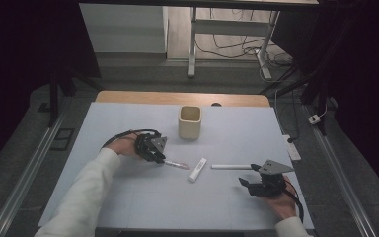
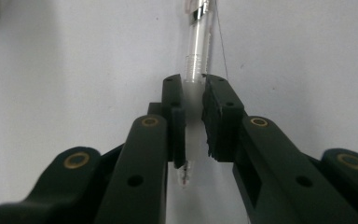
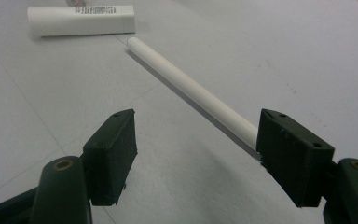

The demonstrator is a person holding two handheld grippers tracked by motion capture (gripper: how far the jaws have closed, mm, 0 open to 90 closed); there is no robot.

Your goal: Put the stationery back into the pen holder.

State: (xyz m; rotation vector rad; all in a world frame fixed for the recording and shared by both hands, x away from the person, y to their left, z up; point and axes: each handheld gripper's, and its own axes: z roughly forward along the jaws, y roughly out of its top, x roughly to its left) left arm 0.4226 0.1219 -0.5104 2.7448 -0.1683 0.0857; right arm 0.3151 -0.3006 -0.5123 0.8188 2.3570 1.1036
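White stick (beside open jaws)

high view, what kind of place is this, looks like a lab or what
Probably a lab or recording workspace: a pale blue mat-covered table under dim light, a white metal desk frame with loose black cables on the floor behind, and dark curtains at the sides.

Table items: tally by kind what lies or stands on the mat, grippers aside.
Clear pen, between the left gripper's jaws: 1
White stick, plain, beside the right gripper: 1
White tube with a printed label: 1
Cream cup, upright: 1
Total: 4
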